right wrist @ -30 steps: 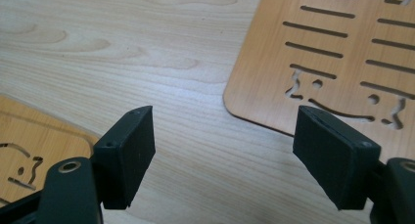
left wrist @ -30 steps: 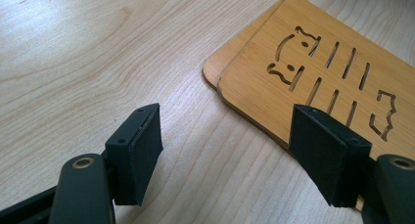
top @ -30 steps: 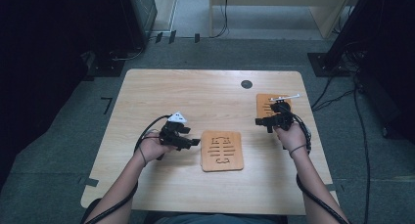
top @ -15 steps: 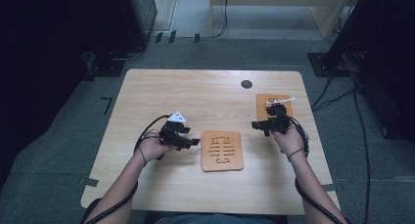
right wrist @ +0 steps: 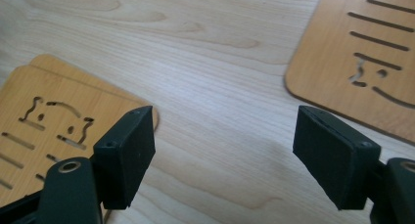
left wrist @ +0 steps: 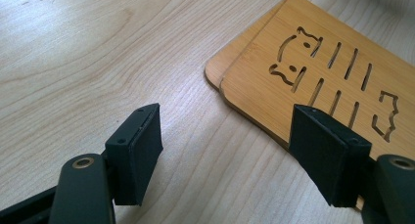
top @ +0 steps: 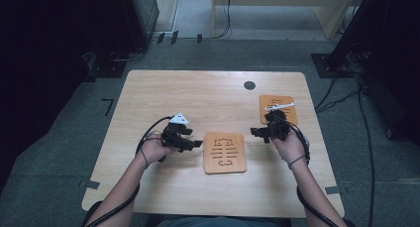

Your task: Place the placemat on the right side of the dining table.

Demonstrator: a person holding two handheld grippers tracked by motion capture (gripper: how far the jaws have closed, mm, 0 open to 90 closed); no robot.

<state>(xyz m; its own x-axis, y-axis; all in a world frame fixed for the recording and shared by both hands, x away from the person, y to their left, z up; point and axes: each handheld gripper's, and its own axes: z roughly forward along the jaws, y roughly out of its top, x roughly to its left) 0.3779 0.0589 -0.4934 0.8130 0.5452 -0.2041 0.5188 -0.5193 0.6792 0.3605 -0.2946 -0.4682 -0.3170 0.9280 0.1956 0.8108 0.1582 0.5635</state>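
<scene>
At table centre, near the person's edge, sits a stack of 2 wooden coasters (top: 225, 152), top one offset so a sliver of the lower coaster (left wrist: 215, 70) peeks out at one corner. A 3rd coaster (top: 276, 106) lies well apart at the right rear, with a small white item on it, too small to identify.

The left gripper (top: 196, 144) rests just left of the stack, jaws parted, nothing between them; in the left gripper view the stack's corner lies ahead and to the right of the gap, with 1 pad (left wrist: 329, 155) over the stack's edge, the other over bare table (top: 198, 95). Contact with the wood can't be told.

The right gripper (top: 257, 133) hangs between the stack and the 3rd coaster, jaws wide, empty. In the right gripper view the stack is at the lower left behind 1 pad (right wrist: 128, 153), the 3rd coaster at the upper right, bare wood in the gap.

Key relation: the stack lies between the 2 grippers, each pointing inward at it. The left is nearer, practically at the edge. The stack's long side runs away from the person, so the edges facing each gripper are the long ones. Likely next: one side pins or slides, the other lifts the top coaster.
</scene>
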